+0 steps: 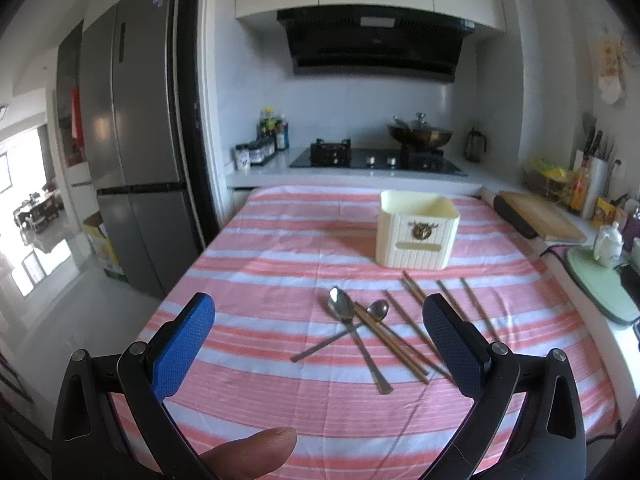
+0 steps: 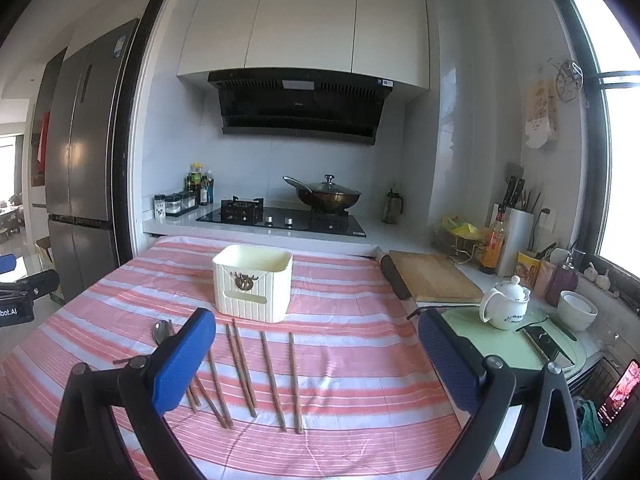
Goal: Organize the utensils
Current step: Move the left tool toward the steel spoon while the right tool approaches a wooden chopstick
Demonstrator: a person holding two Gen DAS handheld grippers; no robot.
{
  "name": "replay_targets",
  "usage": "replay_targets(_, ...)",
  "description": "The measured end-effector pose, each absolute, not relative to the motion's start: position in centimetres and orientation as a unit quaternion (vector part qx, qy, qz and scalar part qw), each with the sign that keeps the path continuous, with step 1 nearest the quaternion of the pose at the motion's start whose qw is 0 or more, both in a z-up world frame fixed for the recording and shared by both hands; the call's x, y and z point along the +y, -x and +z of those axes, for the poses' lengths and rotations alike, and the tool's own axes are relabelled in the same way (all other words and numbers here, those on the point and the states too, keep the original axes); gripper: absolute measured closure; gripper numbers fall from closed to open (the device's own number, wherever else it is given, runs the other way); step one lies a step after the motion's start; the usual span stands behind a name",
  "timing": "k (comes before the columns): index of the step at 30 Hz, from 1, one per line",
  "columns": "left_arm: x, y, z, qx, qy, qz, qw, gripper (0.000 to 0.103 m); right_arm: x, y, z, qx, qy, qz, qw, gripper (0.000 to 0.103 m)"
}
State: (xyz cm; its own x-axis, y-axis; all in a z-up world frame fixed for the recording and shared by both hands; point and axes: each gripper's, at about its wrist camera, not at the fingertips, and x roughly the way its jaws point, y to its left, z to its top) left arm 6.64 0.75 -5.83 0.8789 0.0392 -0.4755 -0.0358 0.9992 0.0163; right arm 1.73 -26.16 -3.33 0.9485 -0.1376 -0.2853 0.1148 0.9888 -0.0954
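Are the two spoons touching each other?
Touching. The left wrist view shows the larger spoon with its handle crossing the smaller spoon's handle in an X on the striped cloth.

A kitchen in daylight. A table under a pink-and-white striped cloth (image 2: pixel 360 344) stood against a white counter with a black gas hob (image 2: pixel 280 218). Above hung a black extractor hood (image 2: pixel 300 100) and white wall cabinets (image 2: pixel 304 20). A tall grey fridge (image 1: pixel 132 140) stood left; a bright window (image 2: pixel 616 120) lit the right side
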Motion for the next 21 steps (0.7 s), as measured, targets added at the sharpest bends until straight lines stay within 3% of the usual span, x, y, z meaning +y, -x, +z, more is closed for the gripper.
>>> replay_targets(21,-0.1,-20.1,-20.0,0.432,0.025,0.029,0.901,0.0,-29.3,-8.4,-10.0,0.253,0.015,-0.083,0.964,0.0)
